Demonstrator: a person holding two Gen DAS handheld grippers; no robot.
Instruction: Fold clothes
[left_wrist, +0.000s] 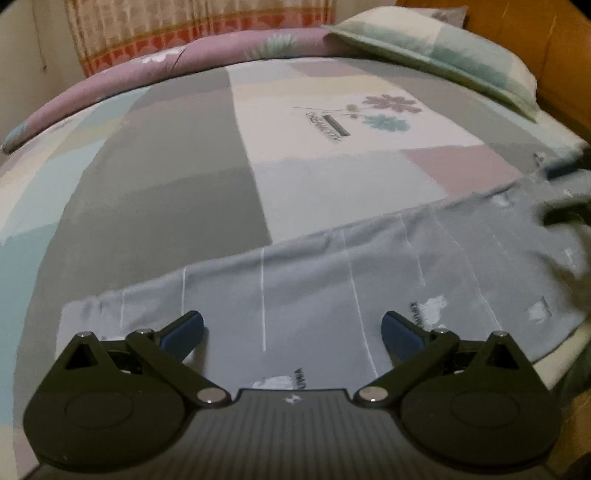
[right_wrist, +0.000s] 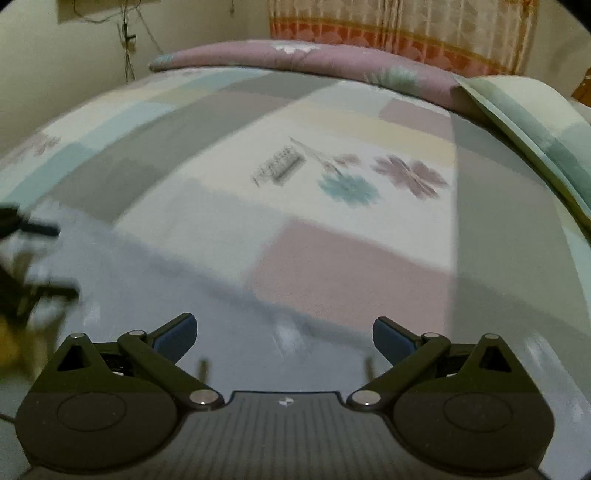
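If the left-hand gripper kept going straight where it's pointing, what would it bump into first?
Most likely the grey-blue garment spread on the bedsheet. The left gripper is open and angled down over it; depth is uncertain.

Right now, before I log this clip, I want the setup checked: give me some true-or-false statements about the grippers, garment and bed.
1. Left gripper is open, holding nothing. True.
2. Right gripper is shut on the garment. False: it is open, with nothing between its fingers.
3. The garment is blue-grey with thin white lines. True.
4. The garment hangs on a hanger. False: it lies spread on the bed.
5. A pillow lies on the bed. True.
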